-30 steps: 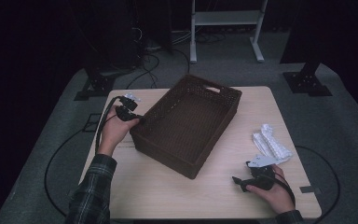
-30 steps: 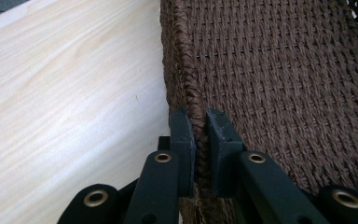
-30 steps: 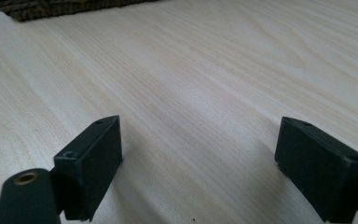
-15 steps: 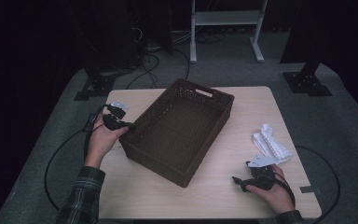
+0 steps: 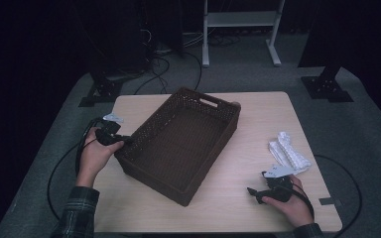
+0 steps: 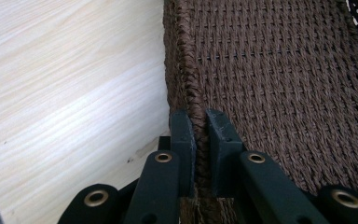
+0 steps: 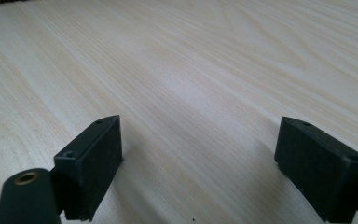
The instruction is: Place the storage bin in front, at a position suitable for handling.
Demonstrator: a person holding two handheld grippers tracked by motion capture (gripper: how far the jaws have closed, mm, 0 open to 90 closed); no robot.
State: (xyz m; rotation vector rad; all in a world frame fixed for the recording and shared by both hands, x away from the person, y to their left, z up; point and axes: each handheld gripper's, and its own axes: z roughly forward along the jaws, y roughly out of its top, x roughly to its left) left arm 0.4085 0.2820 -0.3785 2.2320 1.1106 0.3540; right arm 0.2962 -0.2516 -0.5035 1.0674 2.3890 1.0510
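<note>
A dark brown woven basket (image 5: 178, 144) lies empty and skewed on the light wooden table (image 5: 263, 114). My left gripper (image 5: 124, 141) is shut on the basket's rim at its left corner. In the left gripper view the woven rim (image 6: 189, 88) runs up between the two black pads (image 6: 184, 135), which press on it from both sides. My right gripper (image 5: 254, 194) rests low on the table near the front right, pointing left. Its jaws stand wide apart in the right gripper view with bare wood (image 7: 200, 107) between them.
A folded white cloth (image 5: 288, 153) lies on the table's right side, just behind the right hand. Cables trail from both grippers over the grey floor mat. A white stand (image 5: 240, 20) and black tripod feet (image 5: 326, 88) are beyond the table's far edge.
The left hand has moved left and toward the front, dragging the basket along by its rim. The right hand has stayed where it was.
</note>
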